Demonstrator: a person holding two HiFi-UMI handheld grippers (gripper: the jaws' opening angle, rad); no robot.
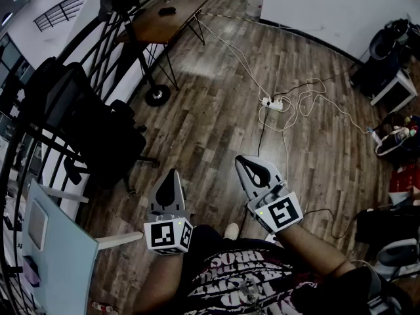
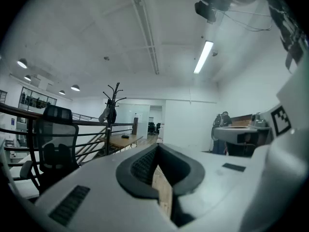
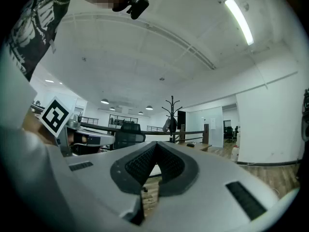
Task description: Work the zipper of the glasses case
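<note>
Here the left gripper (image 1: 172,176) and the right gripper (image 1: 246,165) hover level over the floor (image 1: 216,110), jaws closed on nothing, while a small dark thing (image 1: 167,10), too small to tell if it is the case, lies on the far table (image 1: 154,26).

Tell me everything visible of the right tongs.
The right tongs, light grey plastic with black ribbed pads, are shut, pads together with nothing between. A white cube with black square markers sits at the rear. They are held level above the brown wood-plank floor, apart from the left tongs; nothing touches the jaws.
</note>
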